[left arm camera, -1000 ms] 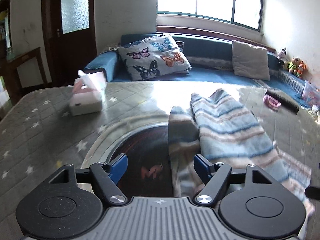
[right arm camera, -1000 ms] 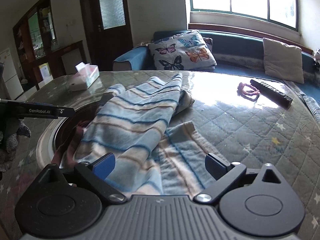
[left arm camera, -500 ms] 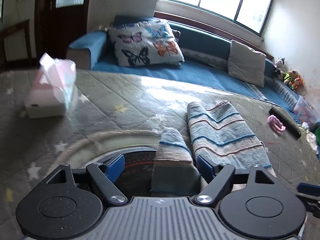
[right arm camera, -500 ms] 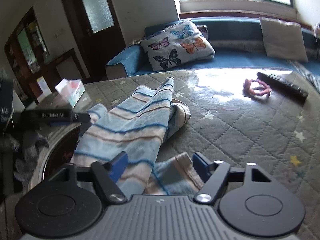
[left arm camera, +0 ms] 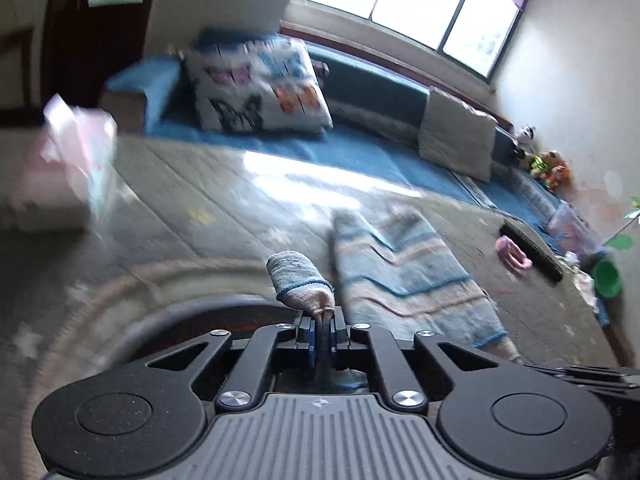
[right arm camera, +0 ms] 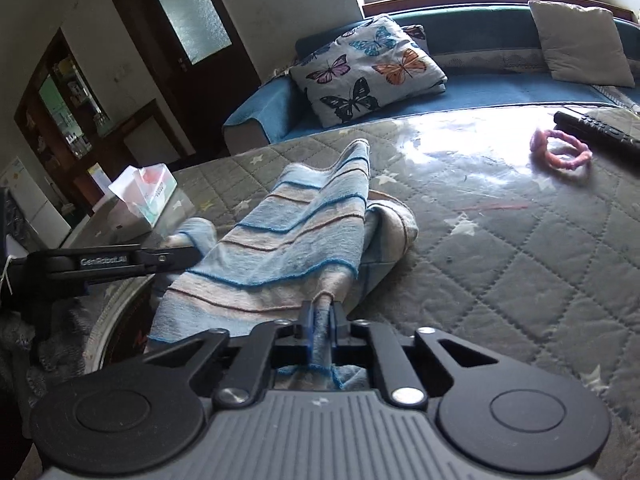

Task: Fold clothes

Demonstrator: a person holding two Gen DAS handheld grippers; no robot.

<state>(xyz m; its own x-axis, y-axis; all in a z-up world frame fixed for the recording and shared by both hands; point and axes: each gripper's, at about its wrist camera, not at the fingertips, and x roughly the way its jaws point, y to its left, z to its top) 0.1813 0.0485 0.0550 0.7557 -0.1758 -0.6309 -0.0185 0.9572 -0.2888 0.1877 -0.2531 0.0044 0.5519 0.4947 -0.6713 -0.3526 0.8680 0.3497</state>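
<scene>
- Worktop [right arm camera: 520,264]: grey quilted cover with stars under a clear sheet, glare at the far edge.
- Sofa [right arm camera: 500,88] behind it, blue, with a butterfly cushion [right arm camera: 368,72] and a plain beige cushion [right arm camera: 580,40].
- Striped garment [right arm camera: 296,240], blue and beige, lies mid-worktop, rumpled and partly doubled over; near end drapes across a round dark inset [right arm camera: 124,320] in the worktop.
- Left claw [left arm camera: 322,332]: jaws have just been closing, now clenched on a bunched bit of the garment's edge; a rolled cuff [left arm camera: 298,280] sticks out just past the tips. View is motion-blurred.
- Right claw [right arm camera: 320,332]: jaws have just been closing too, now pinching the garment's near hem, cloth pulled up between the pads.
- The two claws grasp the near edge side by side, left one seen from the right view as a black bar.
- Tissue box [right arm camera: 142,196] far left.
- Remote [right arm camera: 596,130] and pink hair tie [right arm camera: 560,154] far right, well apart from the garment.
</scene>
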